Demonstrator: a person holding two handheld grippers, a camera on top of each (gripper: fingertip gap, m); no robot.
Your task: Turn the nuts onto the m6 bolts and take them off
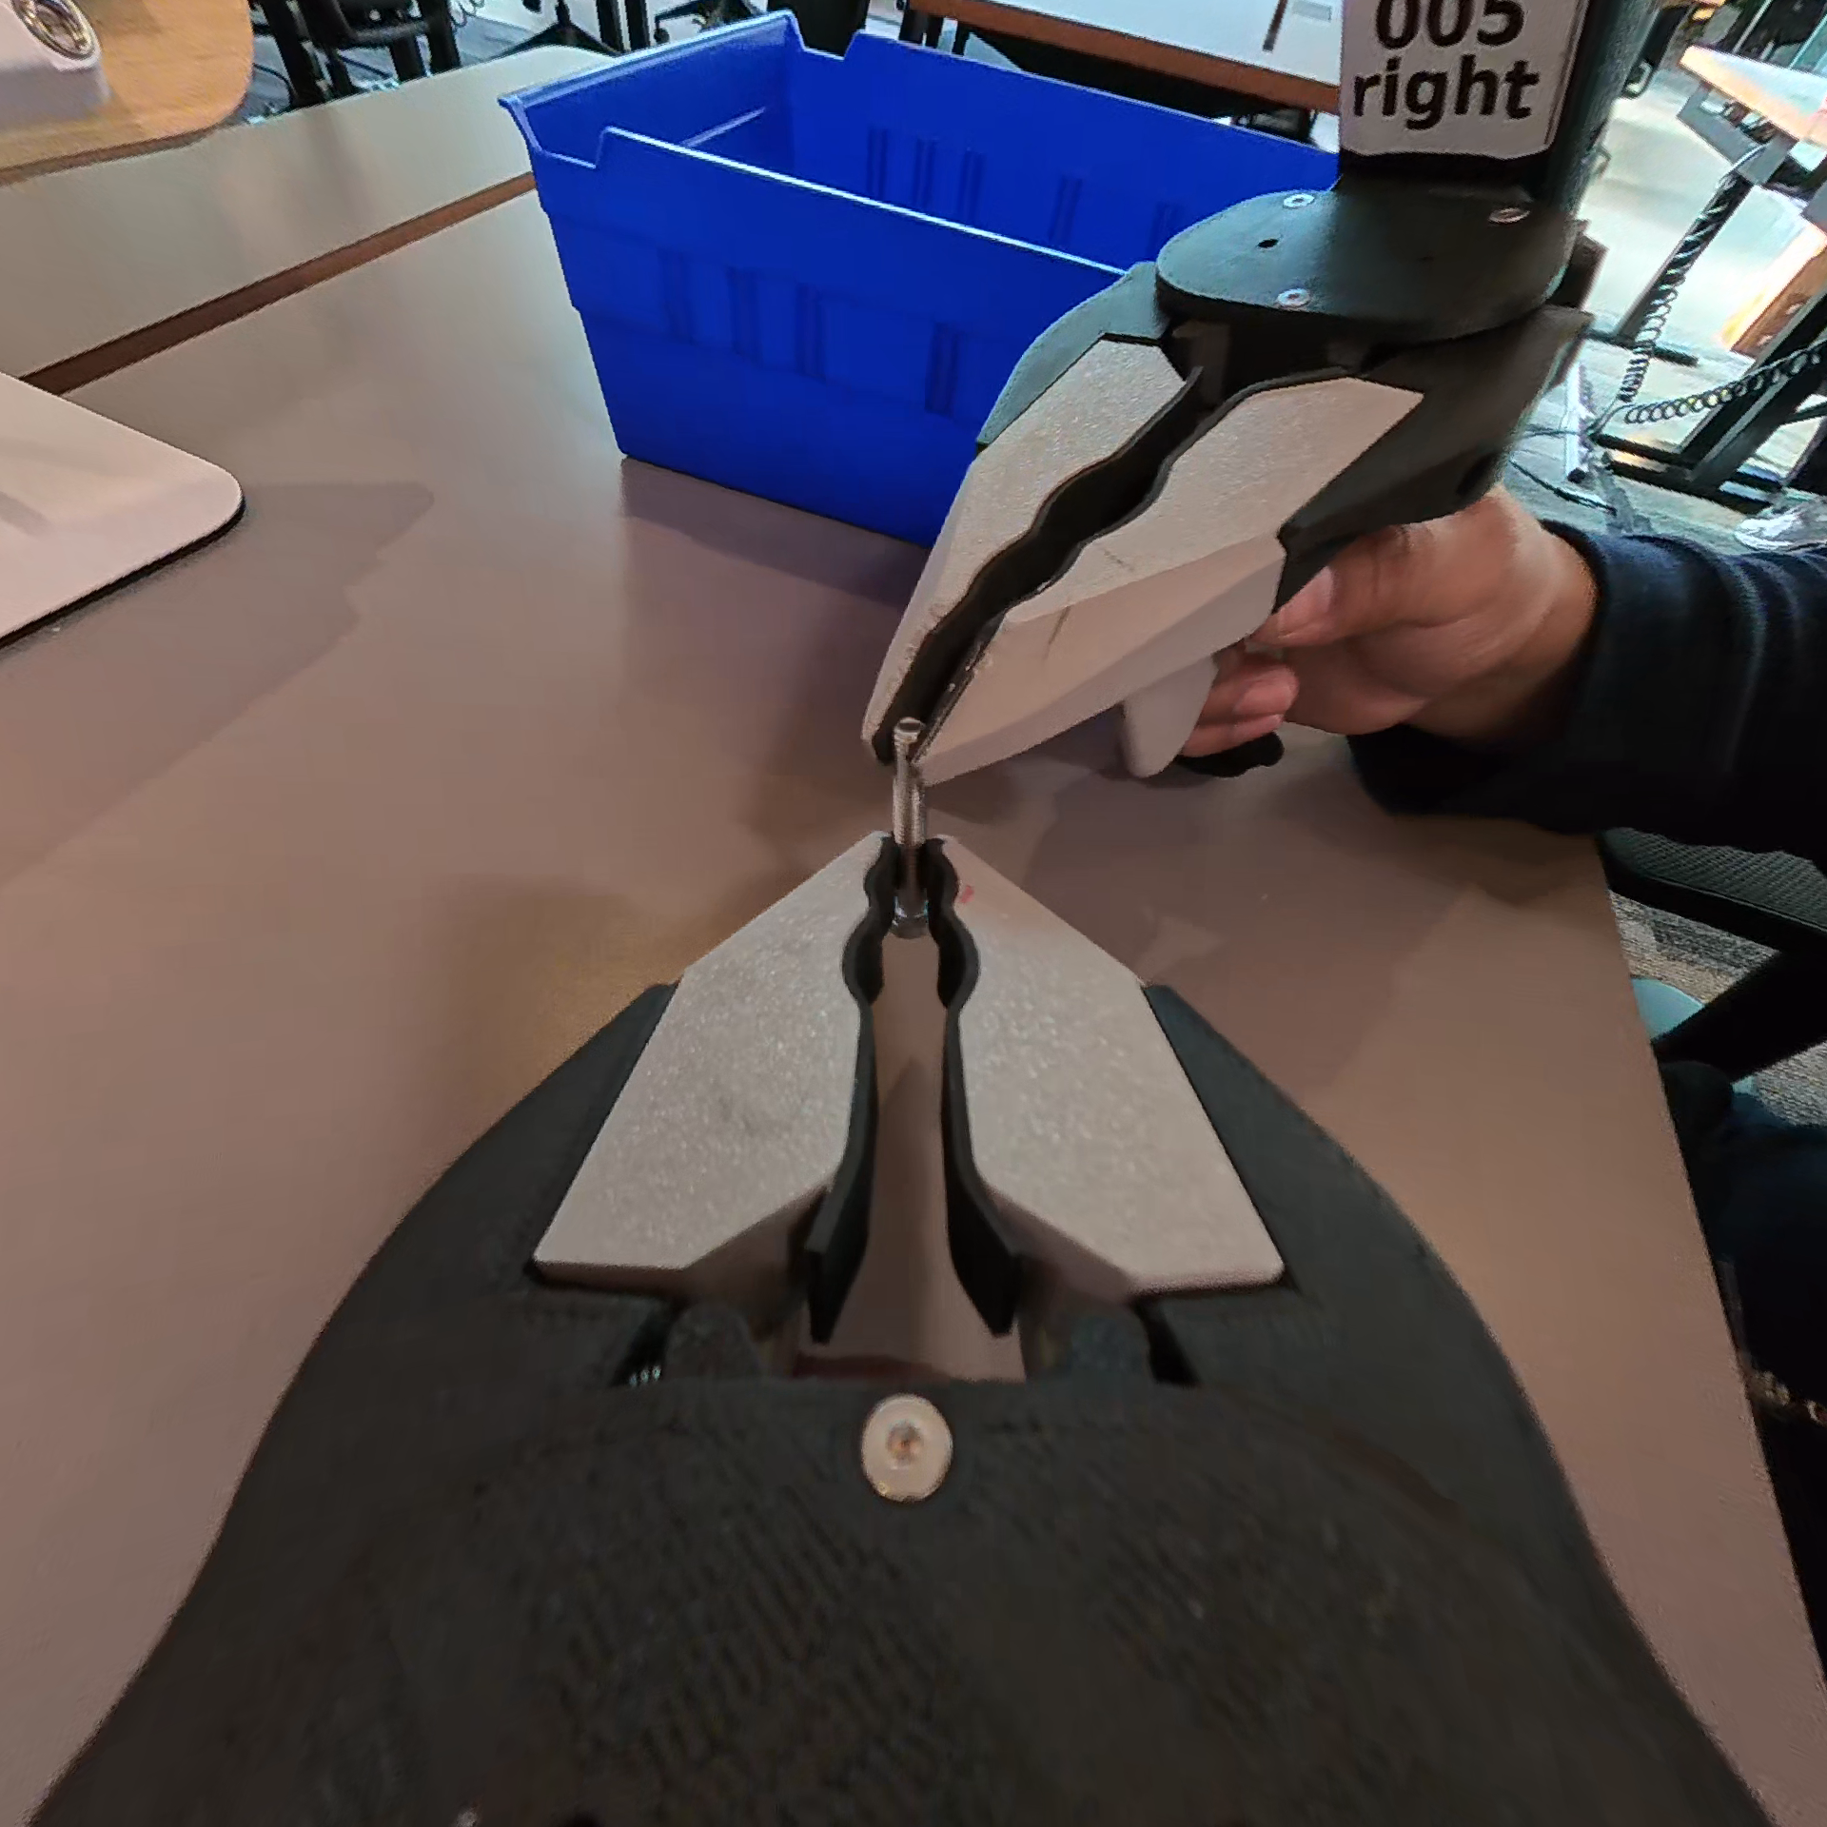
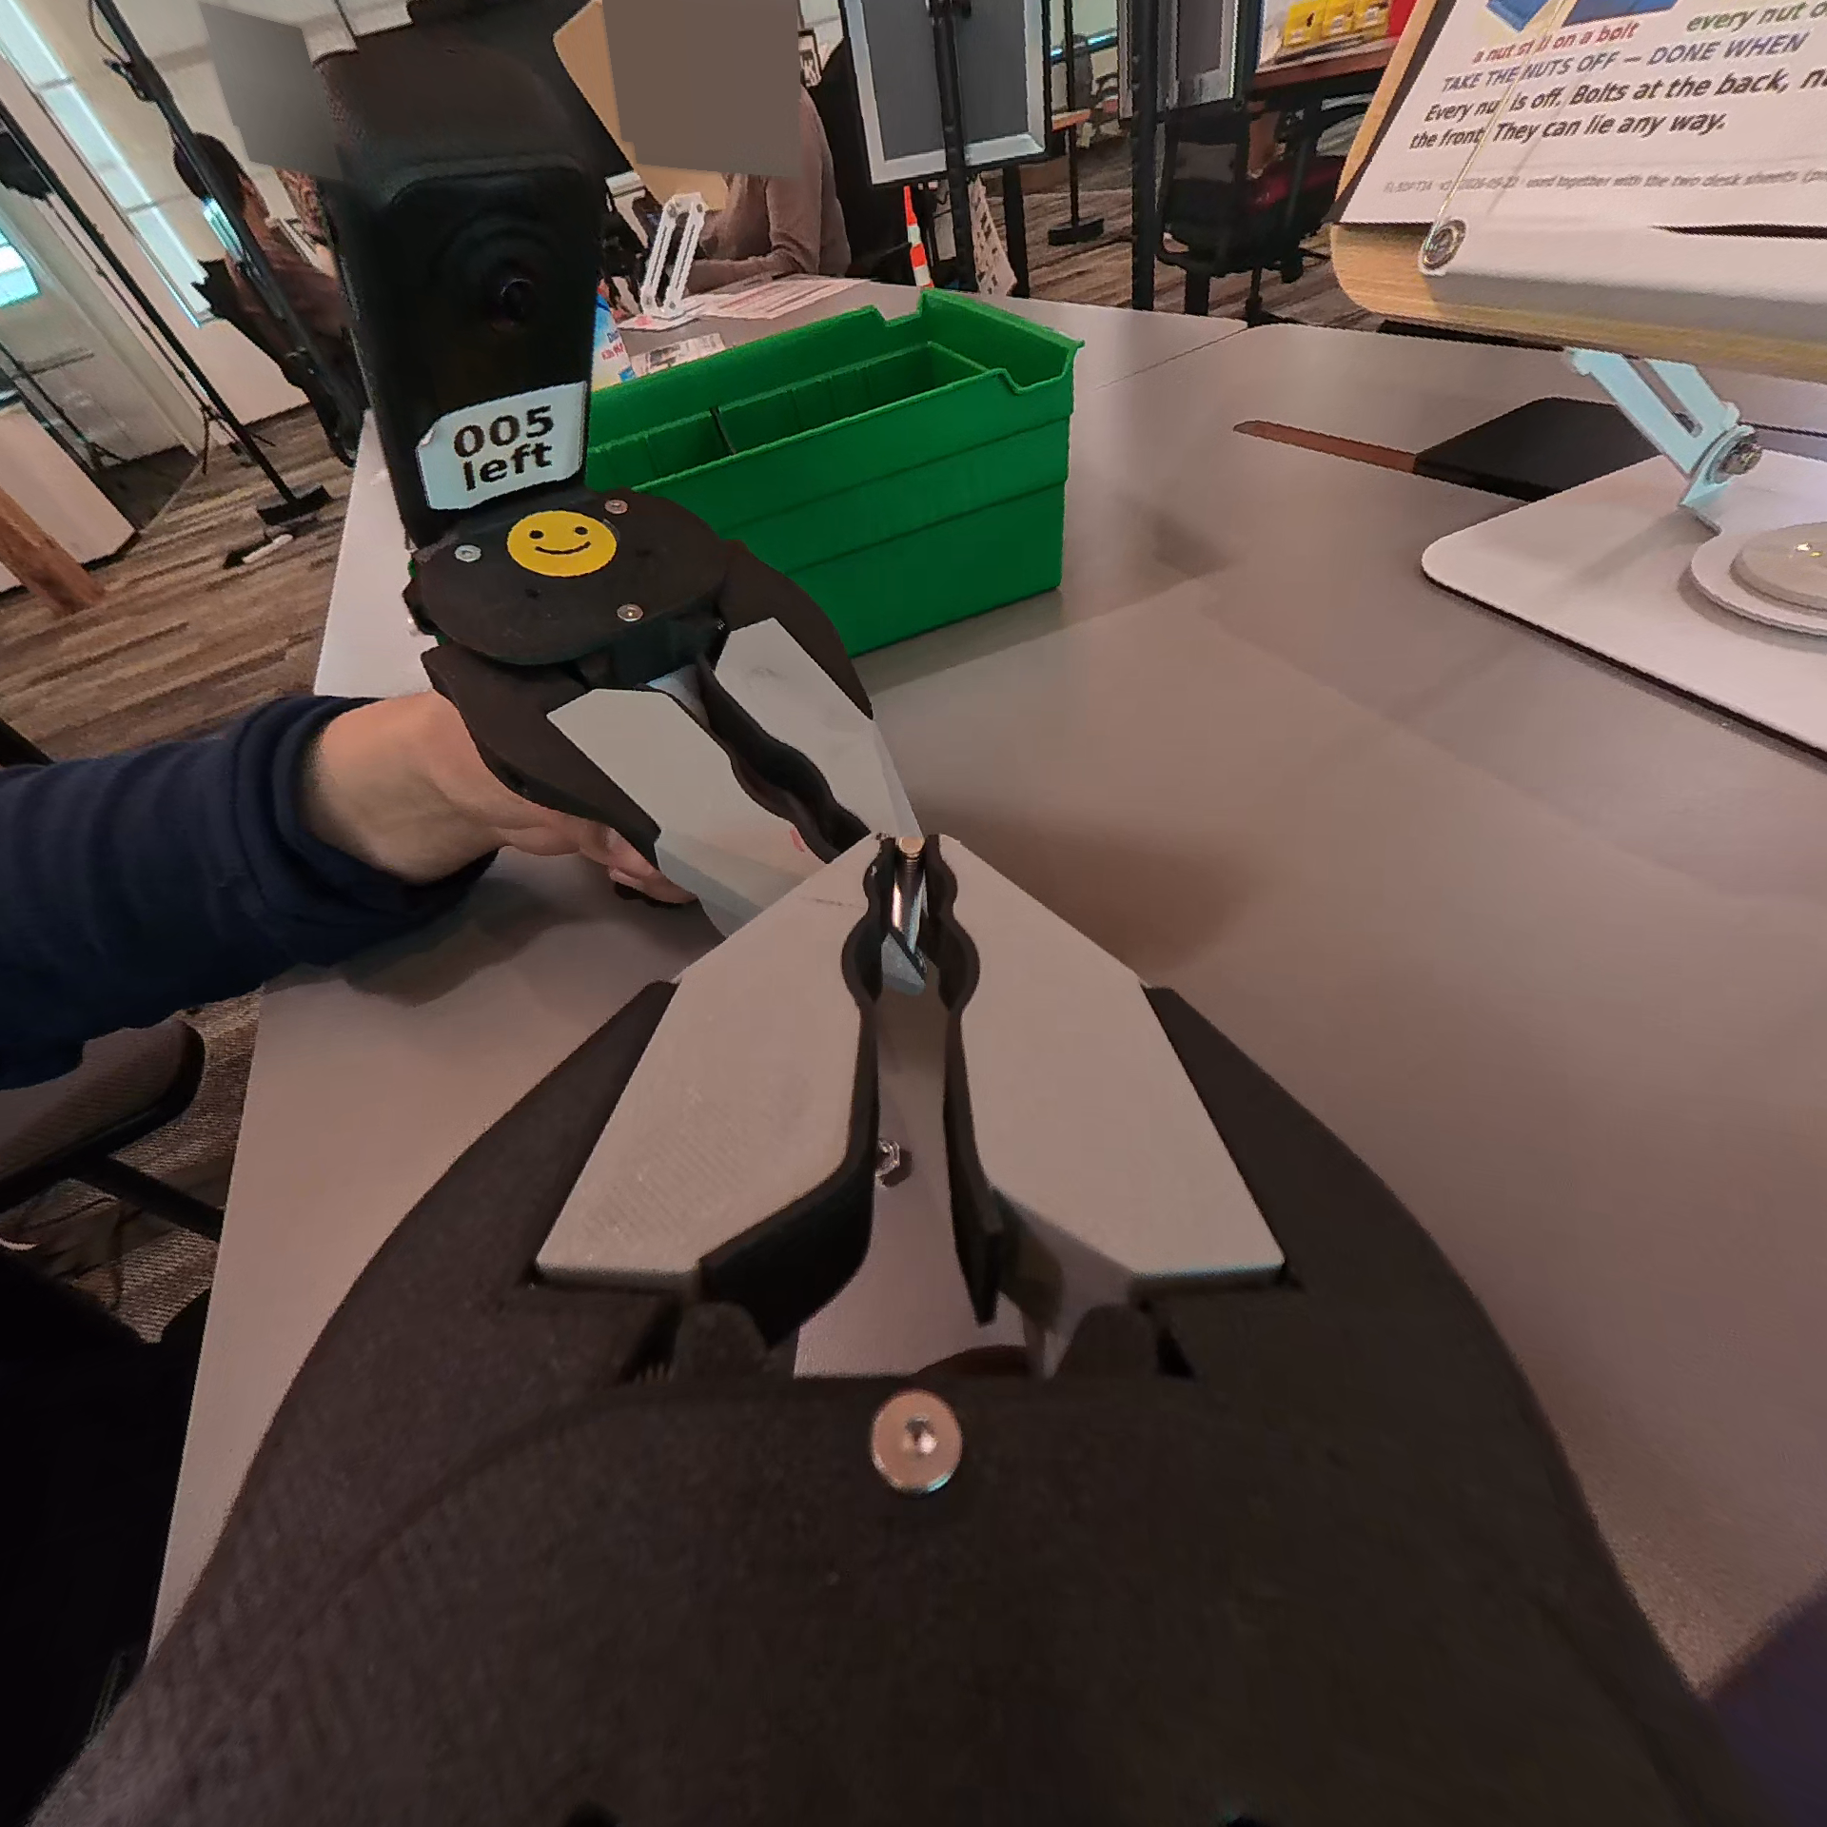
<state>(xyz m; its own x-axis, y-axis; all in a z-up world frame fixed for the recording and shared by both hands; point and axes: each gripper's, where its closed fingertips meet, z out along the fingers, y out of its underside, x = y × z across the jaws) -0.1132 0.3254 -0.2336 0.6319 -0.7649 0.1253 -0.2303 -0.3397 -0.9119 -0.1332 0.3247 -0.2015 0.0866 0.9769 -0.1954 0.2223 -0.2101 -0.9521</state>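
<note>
Pinching the nut (image 1: pixel 908 919) low on the bolt (image 1: pixel 907 803), the left gripper (image 1: pixel 908 858) should stay steady above the tabletop (image 1: pixel 494 791); the right gripper (image 1: pixel 905 743), jaws clamped on the bolt's head, should twist squarely along the shank, avoiding cross-threading.

The slim threaded bolt (image 1: pixel 908 796) is bright, glossy metal, and the small hexagonal nut (image 1: pixel 908 921) on it shines the same way. Both two-finger grippers, left (image 1: pixel 908 850) and right (image 2: pixel 910 850), have matt grey plastic fingers (image 1: pixel 732 1068) with a fine grainy texture, dull black rubbery pads and rough, layered black plastic bodies. The brown-grey tabletop (image 1: pixel 395 890) looks smooth with a soft sheen, while the blue bin (image 1: pixel 791 326) and green bin (image 2: pixel 870 494) are ribbed, slightly glossy plastic.
</note>
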